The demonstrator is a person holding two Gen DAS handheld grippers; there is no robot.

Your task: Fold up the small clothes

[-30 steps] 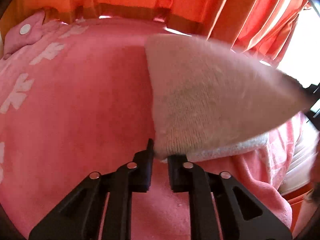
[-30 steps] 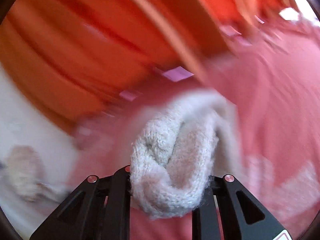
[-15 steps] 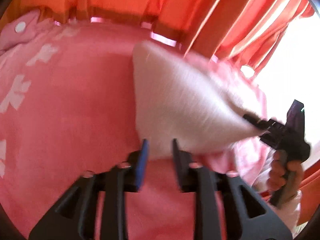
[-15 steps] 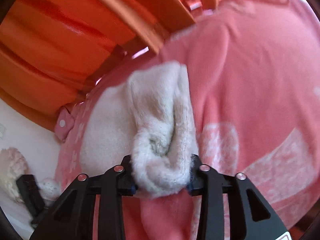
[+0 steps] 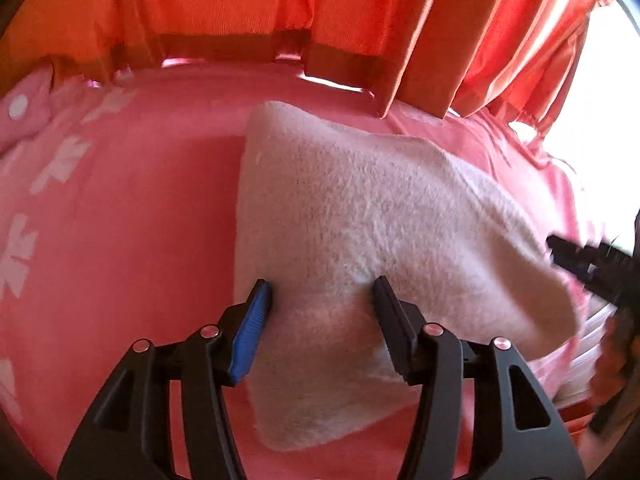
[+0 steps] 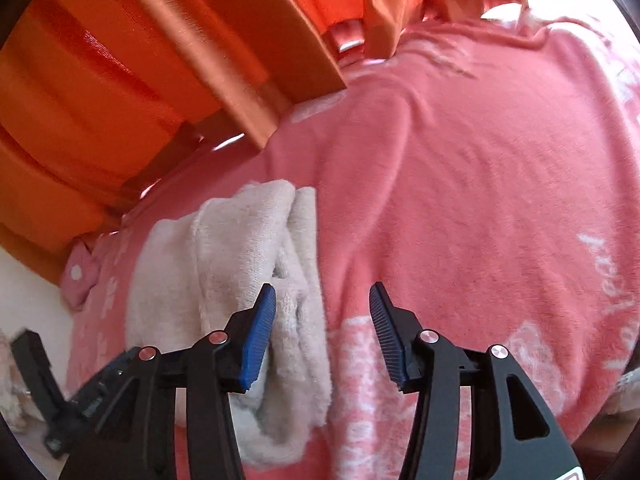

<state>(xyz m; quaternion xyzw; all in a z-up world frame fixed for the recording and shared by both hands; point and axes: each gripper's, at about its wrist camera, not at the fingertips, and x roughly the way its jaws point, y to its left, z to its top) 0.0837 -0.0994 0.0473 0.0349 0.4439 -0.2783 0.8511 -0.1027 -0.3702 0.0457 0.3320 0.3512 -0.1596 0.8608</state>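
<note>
Pink fleece blanket before orange curtains, bearing 1 cream knitted garment.

My left gripper stands spread, its 2 fingers straddling the garment's near corner without pinching; my right gripper is likewise released, the bunched garment lying against its left finger. The garment rests folded on the blanket, 1 layer over another. I judge it light, soft and limp, not slippery, prone to sagging when lifted; the best hold is at a corner or along the doubled edge. No containers are visible in either view.
</note>
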